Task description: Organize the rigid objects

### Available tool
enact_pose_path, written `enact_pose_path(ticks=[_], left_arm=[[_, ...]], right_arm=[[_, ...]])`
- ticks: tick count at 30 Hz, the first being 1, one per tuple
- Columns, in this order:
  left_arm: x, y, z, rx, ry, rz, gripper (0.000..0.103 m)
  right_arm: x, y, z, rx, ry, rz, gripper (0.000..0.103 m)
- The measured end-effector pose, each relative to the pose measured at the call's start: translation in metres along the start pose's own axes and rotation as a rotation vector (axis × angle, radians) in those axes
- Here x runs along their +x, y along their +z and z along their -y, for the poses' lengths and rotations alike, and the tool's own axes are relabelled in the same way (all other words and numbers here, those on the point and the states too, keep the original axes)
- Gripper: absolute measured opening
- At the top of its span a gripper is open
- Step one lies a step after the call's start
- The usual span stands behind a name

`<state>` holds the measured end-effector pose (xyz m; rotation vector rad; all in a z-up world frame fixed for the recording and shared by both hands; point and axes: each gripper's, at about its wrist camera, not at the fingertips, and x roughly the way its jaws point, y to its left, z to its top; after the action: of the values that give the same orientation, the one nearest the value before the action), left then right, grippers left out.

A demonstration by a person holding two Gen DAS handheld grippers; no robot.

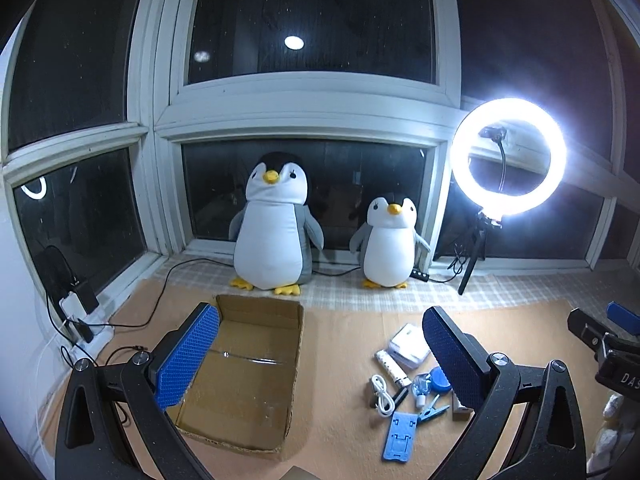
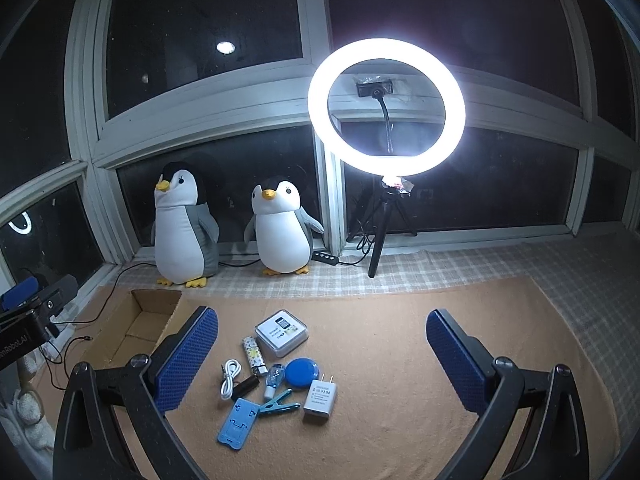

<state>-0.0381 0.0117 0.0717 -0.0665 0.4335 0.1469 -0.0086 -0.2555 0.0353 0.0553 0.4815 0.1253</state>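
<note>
An open cardboard box [image 1: 240, 368] lies on the tan mat; its corner shows in the right wrist view [image 2: 136, 332]. Right of it lies a cluster of small items: a white square case [image 2: 282, 332], a patterned lighter [image 2: 254, 356], a white cable [image 2: 230, 378], a blue round disc [image 2: 302, 372], a white charger plug [image 2: 320, 398], a teal clip [image 2: 278, 404], a blue phone stand [image 2: 238, 426]. The cluster shows in the left wrist view too, with the phone stand [image 1: 400, 436]. My left gripper [image 1: 320, 360] is open and empty above the box. My right gripper [image 2: 322, 360] is open and empty above the cluster.
Two plush penguins [image 1: 276, 224] [image 1: 390, 240] stand by the window. A lit ring light on a tripod [image 2: 386, 108] stands at the back with its cable and remote [image 2: 326, 257]. A power strip with cords [image 1: 80, 320] sits at the left wall.
</note>
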Motion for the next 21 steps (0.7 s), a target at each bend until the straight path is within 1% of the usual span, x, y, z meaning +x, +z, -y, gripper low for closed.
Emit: enact_pose_path(ticks=[4,21], left_arm=[[-0.0037,0.0013,-0.0013,-0.011,-0.003,0.011,0.103],[-0.0026,0.001,0.0007,-0.009,-0.003,0.009,0.103]], right_arm=[[0.0001,-0.0006,-0.0013,0.001,0.001,-0.001,0.103],[-0.0011,-0.0011,0.0008,0.001,-0.003,0.004,0.103]])
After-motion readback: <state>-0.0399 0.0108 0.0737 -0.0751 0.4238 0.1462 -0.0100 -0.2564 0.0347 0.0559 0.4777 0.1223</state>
